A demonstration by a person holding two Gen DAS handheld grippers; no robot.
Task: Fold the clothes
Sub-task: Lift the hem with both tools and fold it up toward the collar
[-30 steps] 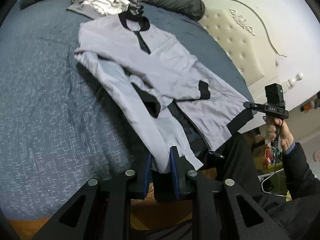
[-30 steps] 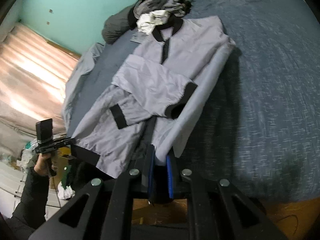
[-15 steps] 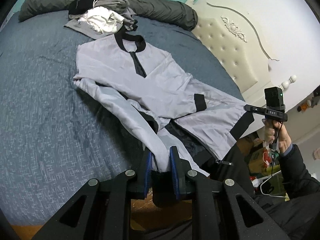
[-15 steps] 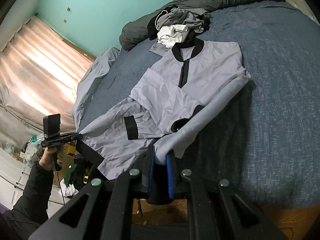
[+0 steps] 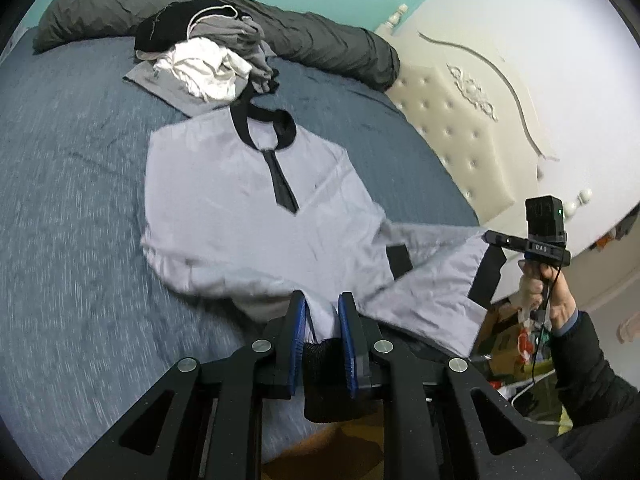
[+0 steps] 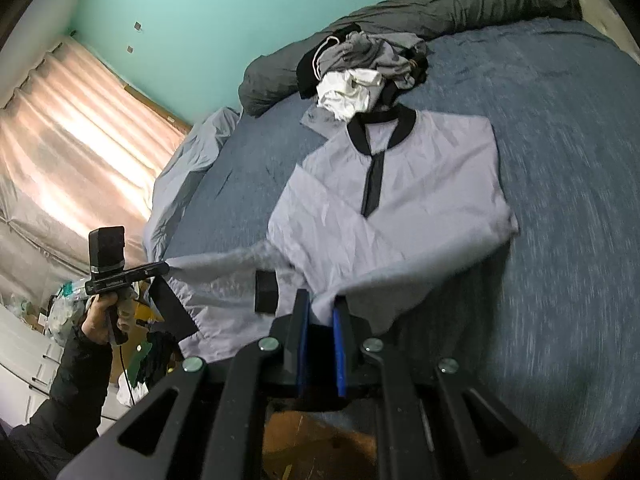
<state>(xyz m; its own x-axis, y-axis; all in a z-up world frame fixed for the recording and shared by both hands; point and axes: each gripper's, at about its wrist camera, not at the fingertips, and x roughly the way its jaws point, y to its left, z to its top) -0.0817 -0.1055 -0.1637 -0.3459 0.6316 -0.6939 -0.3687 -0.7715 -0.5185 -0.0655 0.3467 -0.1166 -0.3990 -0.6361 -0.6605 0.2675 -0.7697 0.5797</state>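
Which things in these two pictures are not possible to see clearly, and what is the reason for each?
1. Left wrist view: the jacket hem is hidden inside the closed left gripper.
2. Right wrist view: the same hiding happens at the right gripper.
3. Both views: the clothes pile overlaps itself, so the garment count is unclear.
4. Left wrist view: the floor clutter is small and partly behind the hand.

Dark duvet roll (image 5: 312, 32), tufted headboard (image 5: 460, 136), curtain (image 6: 68, 160), teal wall (image 6: 224, 12).
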